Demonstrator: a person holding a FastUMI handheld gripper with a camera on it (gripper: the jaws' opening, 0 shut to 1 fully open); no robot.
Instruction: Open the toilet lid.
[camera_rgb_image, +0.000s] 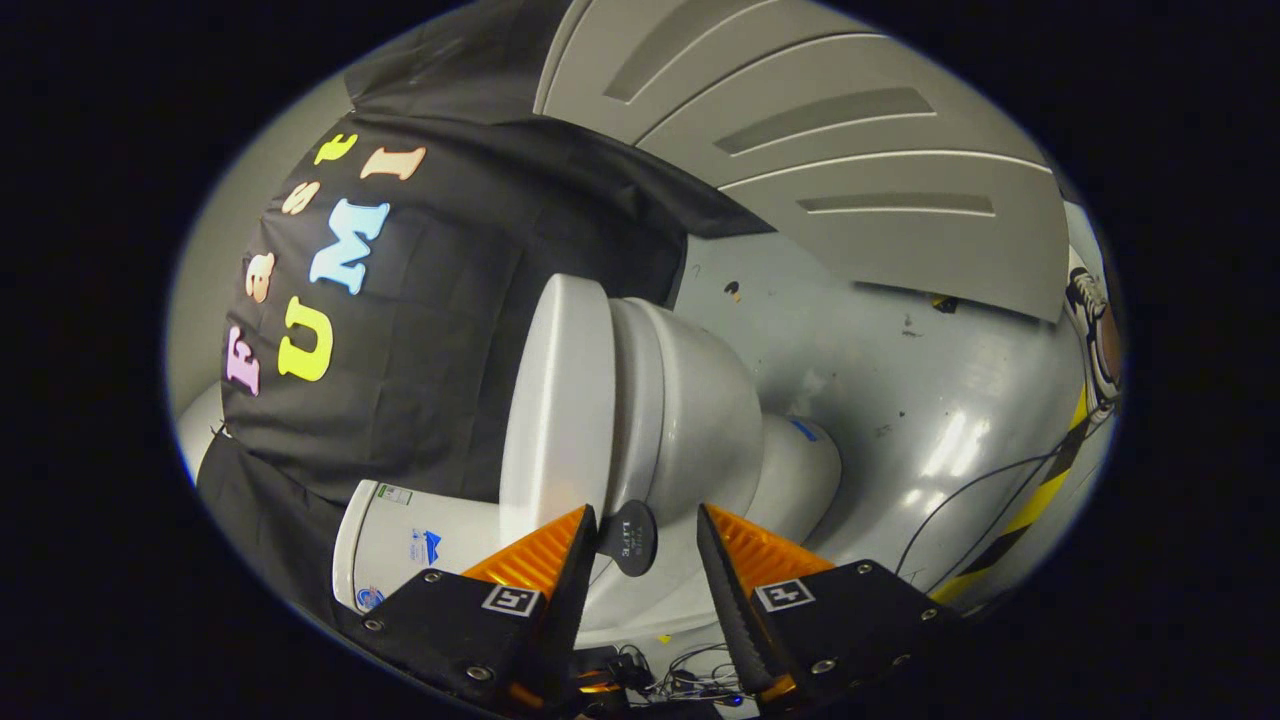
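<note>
The view is rolled on its side. A white toilet stands ahead of the fingers, its lid (550, 400) lying flat against the rim of the bowl (700, 400) with no gap showing. A dark round tab (630, 538) sticks out from the lid's near edge. My gripper (648, 545) is open, with the tab in the gap between the two fingers, closer to one finger. Neither finger visibly presses on the tab.
A white tank (400, 540) with labels sits beside the lid against the black cloth wall (420, 330). The grey floor (900, 400) spreads past the toilet's base (800, 470), with a thin cable (960, 500), yellow-black tape (1040, 490) and grey wall panels (850, 170) beyond.
</note>
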